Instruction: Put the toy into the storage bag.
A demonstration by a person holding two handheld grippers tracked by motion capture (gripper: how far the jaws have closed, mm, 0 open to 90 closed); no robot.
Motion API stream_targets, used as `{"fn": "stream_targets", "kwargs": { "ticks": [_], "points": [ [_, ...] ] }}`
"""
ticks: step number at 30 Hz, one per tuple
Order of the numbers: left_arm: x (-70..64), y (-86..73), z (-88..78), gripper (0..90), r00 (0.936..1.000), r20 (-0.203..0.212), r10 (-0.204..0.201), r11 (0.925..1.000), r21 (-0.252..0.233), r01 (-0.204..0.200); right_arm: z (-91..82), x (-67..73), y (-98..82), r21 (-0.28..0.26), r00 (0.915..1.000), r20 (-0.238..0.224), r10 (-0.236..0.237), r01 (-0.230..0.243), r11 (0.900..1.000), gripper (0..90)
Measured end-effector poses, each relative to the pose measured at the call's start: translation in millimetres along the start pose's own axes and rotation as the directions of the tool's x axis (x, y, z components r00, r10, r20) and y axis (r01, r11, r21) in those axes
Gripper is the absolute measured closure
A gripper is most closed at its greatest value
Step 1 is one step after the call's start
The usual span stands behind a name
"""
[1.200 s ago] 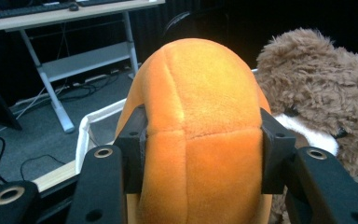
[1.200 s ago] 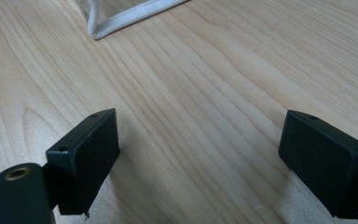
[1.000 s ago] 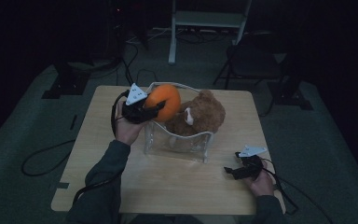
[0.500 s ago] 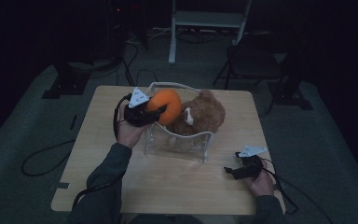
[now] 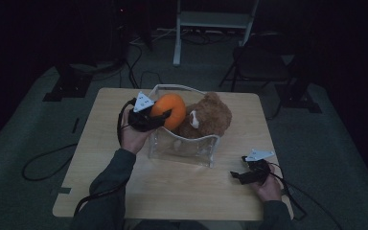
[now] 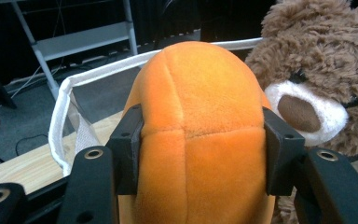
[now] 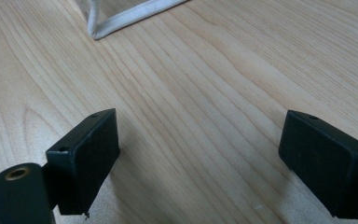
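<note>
From the high view, the left gripper (image 5: 165,116) reached over the left rim of a clear, white-edged mesh basket (image 5: 184,148) standing on the pale wooden table (image 5: 124,191), with a round orange plush ball (image 5: 169,110) at its tip. That ball sat in the basket's left half, just beside a brown plush teddy bear (image 5: 211,117) filling the right half. How the jaws met the ball was too small to judge from above.

The left gripper view settled it: the orange plush ball (image 6: 198,135) lay between the two black pads (image 6: 131,149), one against each flank, the fabric bulging slightly around them. The jaws had just been opening, yet the pads were in contact with the ball on both sides. This view also showed the seams crossing the ball, the teddy bear's white muzzle and brown nose (image 6: 303,112) touching the ball's right side, and the basket's white rim (image 6: 74,84) curving behind.

The right gripper (image 5: 242,176) rested low near the table's front right corner, well apart from the basket. The right gripper view showed its jaws spread wide with nothing between them, only bare table grain (image 7: 196,116) and a corner of the basket's white edging (image 7: 121,18) farther off.
</note>
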State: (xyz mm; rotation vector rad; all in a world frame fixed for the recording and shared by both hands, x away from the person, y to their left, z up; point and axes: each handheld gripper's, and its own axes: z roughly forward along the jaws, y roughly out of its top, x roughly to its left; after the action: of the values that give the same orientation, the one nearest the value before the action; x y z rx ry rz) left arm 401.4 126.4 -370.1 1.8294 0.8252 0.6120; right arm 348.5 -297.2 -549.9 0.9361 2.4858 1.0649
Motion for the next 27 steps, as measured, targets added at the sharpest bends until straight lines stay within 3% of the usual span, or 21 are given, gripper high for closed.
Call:
{"fn": "stream_targets", "kwargs": {
  "ticks": [27],
  "points": [
    [-1.5, -4.8, -2.2, 43.0, 0.9990, 0.020, -0.040, 0.9983, 0.044, 0.039, 0.3, -0.2, 0.3, -0.001, 1.0000, -0.002, -0.001, 0.001, 1.000, 11.4]
  ]
}}
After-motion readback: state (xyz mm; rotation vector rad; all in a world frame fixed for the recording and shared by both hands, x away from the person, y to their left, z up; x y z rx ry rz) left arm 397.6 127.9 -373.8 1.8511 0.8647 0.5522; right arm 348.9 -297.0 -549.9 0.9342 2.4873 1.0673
